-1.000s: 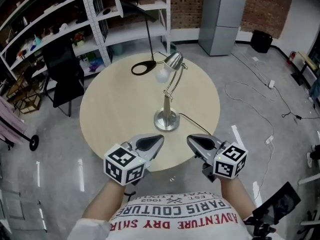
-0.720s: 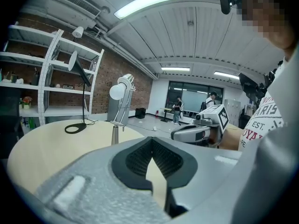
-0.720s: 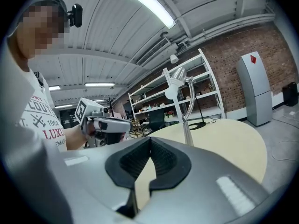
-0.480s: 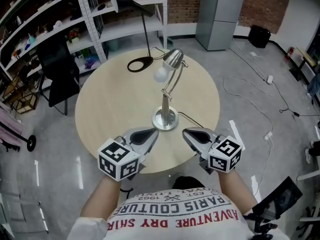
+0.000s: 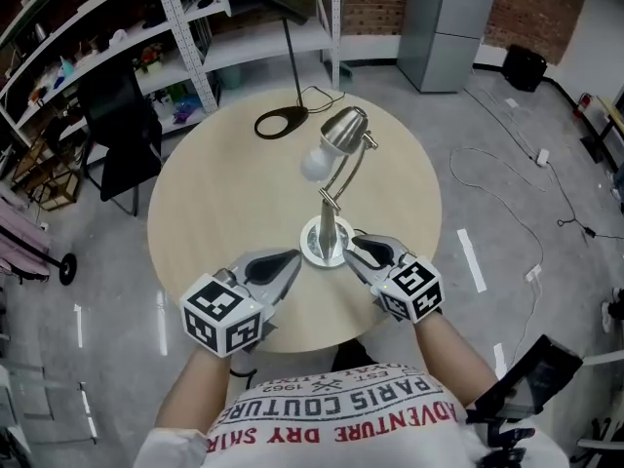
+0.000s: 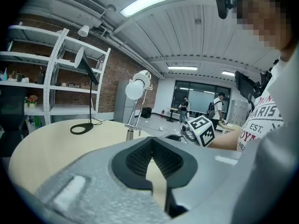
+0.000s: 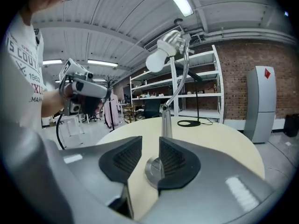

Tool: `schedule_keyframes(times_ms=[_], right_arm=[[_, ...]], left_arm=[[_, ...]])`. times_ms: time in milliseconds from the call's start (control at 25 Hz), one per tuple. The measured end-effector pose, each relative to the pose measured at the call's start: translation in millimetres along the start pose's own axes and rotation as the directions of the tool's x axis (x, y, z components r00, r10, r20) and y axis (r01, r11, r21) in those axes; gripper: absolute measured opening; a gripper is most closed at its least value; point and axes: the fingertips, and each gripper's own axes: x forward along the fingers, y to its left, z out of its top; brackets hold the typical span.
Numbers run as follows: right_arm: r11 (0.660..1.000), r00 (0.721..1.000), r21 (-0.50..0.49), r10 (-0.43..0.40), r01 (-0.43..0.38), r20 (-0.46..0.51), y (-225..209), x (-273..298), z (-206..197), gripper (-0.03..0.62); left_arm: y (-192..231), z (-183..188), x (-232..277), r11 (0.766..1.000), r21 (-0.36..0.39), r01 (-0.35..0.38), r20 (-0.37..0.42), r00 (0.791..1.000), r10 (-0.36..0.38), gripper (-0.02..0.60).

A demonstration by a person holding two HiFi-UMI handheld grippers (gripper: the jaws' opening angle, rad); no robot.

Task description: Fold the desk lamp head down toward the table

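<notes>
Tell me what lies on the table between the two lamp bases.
Nothing; head view shows bare tabletop between silver base and black ring base.

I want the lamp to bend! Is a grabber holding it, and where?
Nothing yet. The left gripper is shut, empty. The right gripper's jaws have just been opening near the lamp base, not gripping it.

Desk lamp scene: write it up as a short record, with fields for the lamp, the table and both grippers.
lamp: silver desk lamp upright on its base; head raised, not yet folded down
table: round wooden table; black ring-base lamp near its far edge
left gripper: shut, empty, over the table left of the base
right gripper: jaws apart, just been opening; the base shows at the gap between them, pads not pressing on it
</notes>
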Motion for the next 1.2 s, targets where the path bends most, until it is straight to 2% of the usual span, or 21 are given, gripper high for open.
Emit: schedule_keyframes(times_ms=[200, 440, 680, 920, 960, 1200], right_arm=[[1.0, 1.0, 0.018, 0.014, -0.014, -0.023, -18.2, 43.3, -16.3, 0.174], [1.0, 0.999, 0.015, 0.004, -0.004, -0.041, -33.6, 80.0, -26.6, 0.209], [0.999, 0.997, 0.02, 0.031, -0.03, -0.07, -39.9, 95.3, -38.4, 0.209], [0.999, 0.998, 0.003, 0.036, -0.036, -0.053, -37.2, 101.1, -39.6, 0.161], [0.999, 0.998, -0.001, 0.035, -0.035, -0.055, -37.3, 101.1, -39.7, 0.161], [1.0, 0.998, -0.024, 0.012, -0.013, -0.054, -37.6, 101.4, -39.6, 0.156]], left_arm=[[20.9, 4.9, 7.8, 0.999, -0.016, -0.037, 0.002, 0.999, 0.037, 0.002], [43.1, 8.4, 11.1, 0.995, -0.044, -0.085, 0.005, 0.996, 0.085, 0.002], [52.2, 11.3, 15.7, 0.993, -0.023, -0.114, 0.009, 0.993, 0.115, 0.002], [53.6, 12.2, 15.0, 0.993, 0.0, -0.114, 0.021, 0.993, 0.114, 0.003], [52.8, 12.8, 14.3, 0.994, 0.003, -0.111, 0.022, 0.994, 0.111, 0.04], [46.8, 19.2, 10.4, 0.996, 0.027, -0.083, 0.031, 0.996, 0.082, 0.105]])
